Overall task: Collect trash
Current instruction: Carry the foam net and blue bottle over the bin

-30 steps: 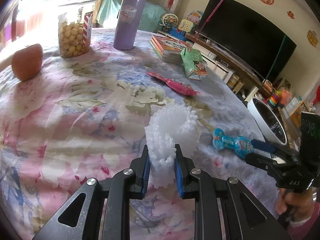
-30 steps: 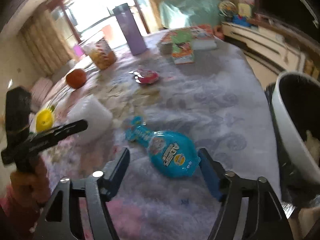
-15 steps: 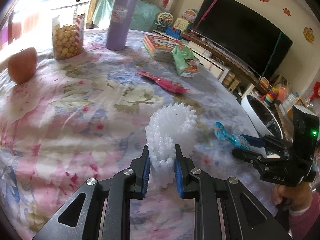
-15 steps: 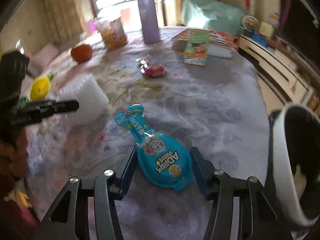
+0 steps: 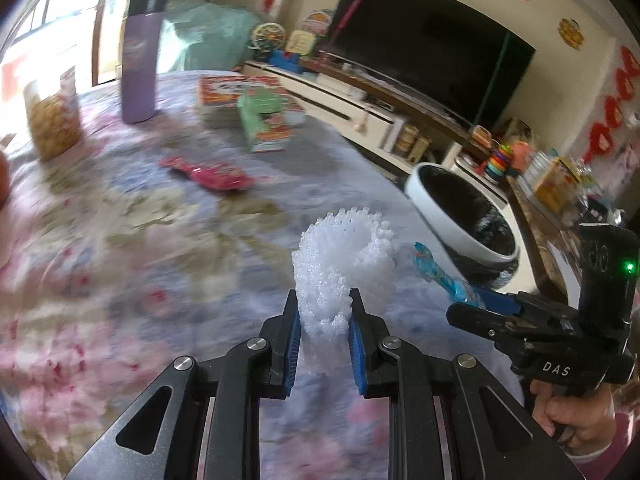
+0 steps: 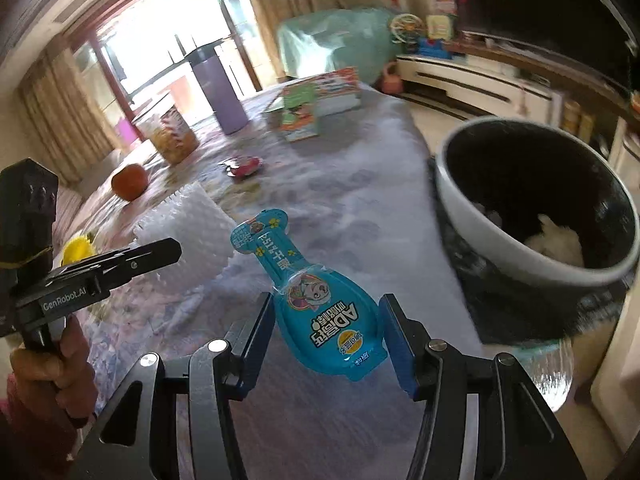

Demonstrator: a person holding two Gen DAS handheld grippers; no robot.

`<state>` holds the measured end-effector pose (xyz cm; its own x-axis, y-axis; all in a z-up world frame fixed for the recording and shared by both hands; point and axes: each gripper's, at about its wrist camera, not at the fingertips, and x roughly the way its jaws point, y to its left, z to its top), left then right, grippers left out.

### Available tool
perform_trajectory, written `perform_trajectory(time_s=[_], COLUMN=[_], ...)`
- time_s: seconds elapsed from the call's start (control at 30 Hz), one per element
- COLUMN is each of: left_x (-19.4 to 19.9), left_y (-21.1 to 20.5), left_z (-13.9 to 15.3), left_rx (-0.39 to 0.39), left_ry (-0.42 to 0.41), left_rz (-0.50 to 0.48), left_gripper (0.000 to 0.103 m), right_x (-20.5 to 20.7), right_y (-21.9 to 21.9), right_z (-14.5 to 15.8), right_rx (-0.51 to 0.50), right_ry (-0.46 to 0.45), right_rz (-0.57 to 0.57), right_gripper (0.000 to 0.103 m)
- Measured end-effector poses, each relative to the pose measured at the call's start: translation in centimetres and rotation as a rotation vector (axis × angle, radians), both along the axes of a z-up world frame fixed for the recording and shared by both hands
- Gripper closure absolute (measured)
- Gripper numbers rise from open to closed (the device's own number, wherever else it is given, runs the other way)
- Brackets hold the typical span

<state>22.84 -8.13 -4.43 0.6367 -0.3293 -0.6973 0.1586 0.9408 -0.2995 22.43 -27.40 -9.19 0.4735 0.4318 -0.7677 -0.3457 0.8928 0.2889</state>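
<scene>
My left gripper (image 5: 323,312) is shut on a white foam fruit net (image 5: 344,264) and holds it above the floral tablecloth. My right gripper (image 6: 326,320) is shut on a blue bottle-shaped wrapper (image 6: 320,300), lifted off the table. The wrapper's thin edge (image 5: 434,274) shows in the left wrist view, right of the net. The white bin with a black liner (image 6: 500,236) stands just off the table's right edge, with white trash inside. It also shows in the left wrist view (image 5: 436,216). The net also shows in the right wrist view (image 6: 192,228).
A pink wrapper (image 5: 212,172) lies mid-table. Farther back are a purple flask (image 5: 140,60), a jar of snacks (image 5: 52,120), books with a green box (image 5: 260,120) and an orange fruit (image 6: 130,181). A TV cabinet (image 5: 360,108) is beyond the table.
Both grippers have swung right toward the bin, carrying their loads. The blue wrapper has been lifted off the table. The bin is closer in both views.
</scene>
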Motion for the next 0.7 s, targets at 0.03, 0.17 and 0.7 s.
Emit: perform_trajectory(time_s=[0.03,0.17,0.7], left_x=[0.1,0.6,2.8], left_y=[-0.4,-2.1,-7.9], left_z=[0.1,0.5,1.0], left_rx=[0.001,0.007,0.028], left_ry=[-0.002,-0.013,-0.027], left_rz=[-0.01,-0.051,-0.149], left_gripper=[0.083,0.083,0.083], right_x=[-0.1,-0.5,0.0], right_y=[-0.5,-2.1,-7.8], right_z=[0.3,1.0,3.1], right_rx=[-0.007,0.0,-0.014], right_ry=[-0.005,-0.022,-0.077], right_rz=[-0.015,-0.051,-0.165], right_gripper=[0.049,0.049,0.049])
